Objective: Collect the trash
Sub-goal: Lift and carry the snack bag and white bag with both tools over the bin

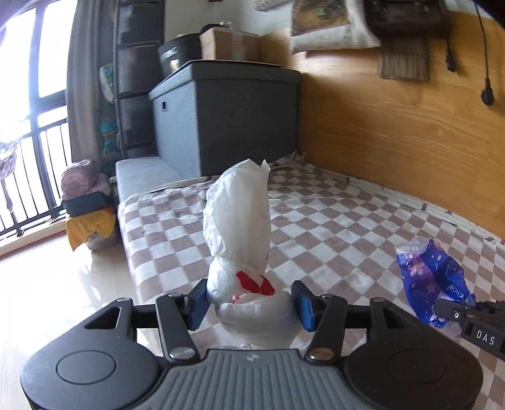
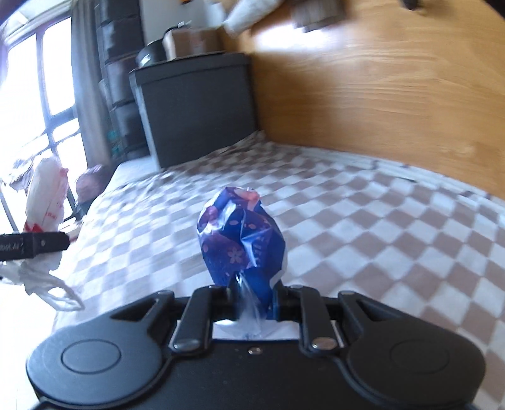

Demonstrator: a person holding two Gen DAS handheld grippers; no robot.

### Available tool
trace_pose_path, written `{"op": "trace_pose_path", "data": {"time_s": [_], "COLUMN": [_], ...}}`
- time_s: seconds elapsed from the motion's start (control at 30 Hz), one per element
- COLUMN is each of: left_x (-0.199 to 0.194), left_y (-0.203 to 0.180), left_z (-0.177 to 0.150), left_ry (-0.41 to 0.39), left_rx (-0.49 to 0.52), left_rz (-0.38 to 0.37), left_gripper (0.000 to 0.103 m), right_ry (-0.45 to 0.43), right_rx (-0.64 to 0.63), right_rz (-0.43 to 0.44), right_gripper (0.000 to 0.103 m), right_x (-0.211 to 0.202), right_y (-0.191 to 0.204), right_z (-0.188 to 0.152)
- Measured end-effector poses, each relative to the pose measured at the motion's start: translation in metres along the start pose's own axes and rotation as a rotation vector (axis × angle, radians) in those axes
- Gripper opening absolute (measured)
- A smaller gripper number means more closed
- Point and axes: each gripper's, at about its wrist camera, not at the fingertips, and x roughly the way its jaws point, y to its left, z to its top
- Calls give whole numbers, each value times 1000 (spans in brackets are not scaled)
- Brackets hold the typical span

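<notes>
Perhaps wrapper base behind jaws

Grippers: two, left gripper and right gripper. White plastic bag: one. Blue flowered wrapper: one. Bed with checkered cover: one. Grey storage box: one. Cardboard box on it: one. Dark round case beside cardboard box: one. Pillow at top: one. Window with railing: one. Bundles on floor by window: count unclear.
</notes>
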Motion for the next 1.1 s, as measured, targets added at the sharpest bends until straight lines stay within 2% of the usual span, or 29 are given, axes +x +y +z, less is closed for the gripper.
{"op": "trace_pose_path", "data": {"time_s": [0.27,0.57,0.83,1.1], "left_x": [-24,-58,-83,-92], "left_y": [61,147,222,281], "left_z": [-16,-34,-58,-92], "left_ry": [8,-4,-5,36], "left_rx": [-82,-201,-311,-396], "left_rz": [46,141,220,286], "left_gripper": [56,56,56,56], "right_ry": [1,23,74,130], "right_rx": [-73,-184,-289,-349], "right_rz": [68,150,240,308], "right_gripper": [18,18,18,18], "right_x": [-8,-8,4,16], "right_y": [76,171,260,335], "right_z": [11,15,0,-32]}}
